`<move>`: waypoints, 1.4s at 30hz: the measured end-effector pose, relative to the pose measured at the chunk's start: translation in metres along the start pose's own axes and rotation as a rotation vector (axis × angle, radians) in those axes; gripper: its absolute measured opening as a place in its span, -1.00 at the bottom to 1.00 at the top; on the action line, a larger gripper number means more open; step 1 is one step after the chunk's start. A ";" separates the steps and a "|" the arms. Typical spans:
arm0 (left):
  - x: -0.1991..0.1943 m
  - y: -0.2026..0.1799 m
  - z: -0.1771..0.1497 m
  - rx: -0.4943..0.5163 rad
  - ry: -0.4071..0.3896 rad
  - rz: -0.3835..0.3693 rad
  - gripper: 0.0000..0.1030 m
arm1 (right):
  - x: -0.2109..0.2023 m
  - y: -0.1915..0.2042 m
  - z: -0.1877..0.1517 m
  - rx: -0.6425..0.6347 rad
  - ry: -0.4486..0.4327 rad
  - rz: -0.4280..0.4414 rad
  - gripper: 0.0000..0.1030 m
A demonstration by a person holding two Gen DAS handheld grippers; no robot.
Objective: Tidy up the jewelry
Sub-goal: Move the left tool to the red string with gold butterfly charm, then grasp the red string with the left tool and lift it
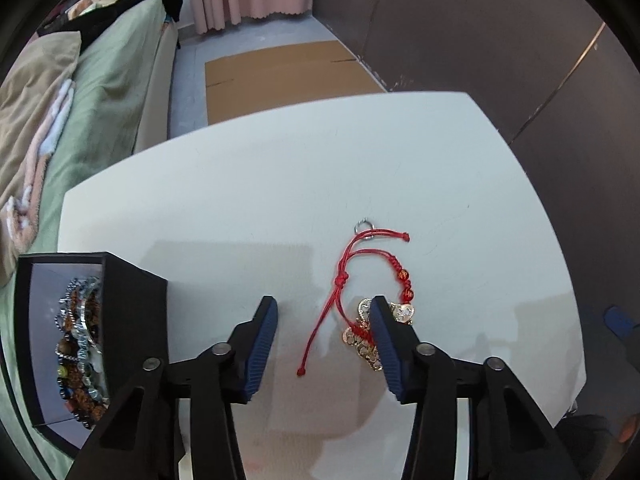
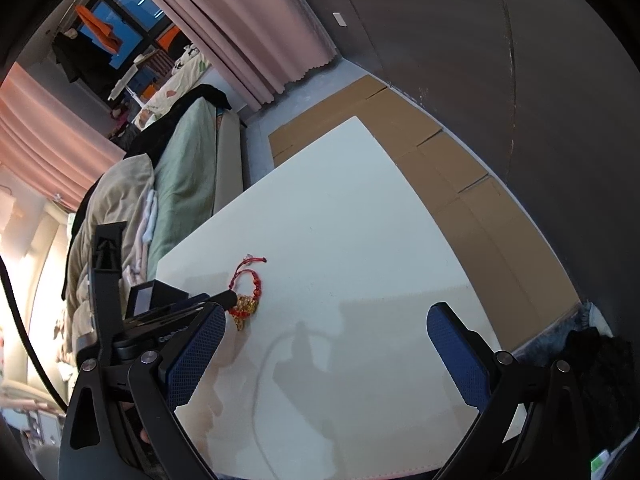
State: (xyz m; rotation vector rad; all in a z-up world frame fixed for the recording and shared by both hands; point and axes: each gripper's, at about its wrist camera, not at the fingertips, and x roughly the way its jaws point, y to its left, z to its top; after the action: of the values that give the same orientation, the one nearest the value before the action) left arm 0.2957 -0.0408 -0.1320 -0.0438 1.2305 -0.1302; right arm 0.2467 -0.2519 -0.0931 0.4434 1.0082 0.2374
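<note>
My left tongs (image 1: pixel 322 312) stand half-open over the red cord bracelet with gold charms (image 1: pixel 370 300) on the white bench (image 1: pixel 280 184), nothing gripped; my right tongs (image 2: pixel 326 320) hang wide and empty. Next, probably: pinch the charms, carry to the black jewelry box (image 1: pixel 128 300)

A white worktop (image 2: pixel 340 220) fills the middle. The right gripper (image 2: pixel 326 322) hovers above its near part, blue pads wide apart with nothing between them. At left, the left gripper (image 2: pixel 230 300) reaches a red cord bracelet (image 2: pixel 248 288) with gold charms, beside a black box (image 2: pixel 154 294). A bed (image 2: pixel 180 184) and pink curtains (image 2: pixel 248 48) lie beyond.
</note>
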 end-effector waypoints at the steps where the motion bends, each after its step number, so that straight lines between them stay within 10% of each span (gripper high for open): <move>1: 0.001 0.001 -0.001 -0.004 -0.003 -0.003 -0.10 | 0.000 0.000 0.000 0.000 0.000 -0.002 0.99; 7: 0.000 0.004 -0.002 -0.008 -0.013 0.001 -0.27 | 0.005 0.003 -0.001 -0.004 0.012 -0.017 0.99; 11: 0.000 0.014 -0.002 -0.048 0.004 -0.049 -0.98 | 0.008 0.006 -0.001 -0.013 0.017 -0.022 0.99; 29: -0.056 0.011 0.000 -0.046 -0.106 -0.213 -1.00 | 0.026 0.006 0.001 0.003 0.055 0.013 0.97; 33: -0.079 0.014 0.000 -0.055 -0.149 -0.261 -1.00 | 0.036 0.010 0.001 0.010 0.084 0.061 0.60; 42: -0.095 0.028 -0.003 -0.041 -0.193 -0.269 -1.00 | 0.057 0.032 -0.004 -0.012 0.130 0.086 0.44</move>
State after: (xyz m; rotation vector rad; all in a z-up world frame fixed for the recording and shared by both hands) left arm 0.2636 -0.0014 -0.0467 -0.2521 1.0304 -0.3273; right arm 0.2731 -0.2003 -0.1229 0.4653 1.1148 0.3534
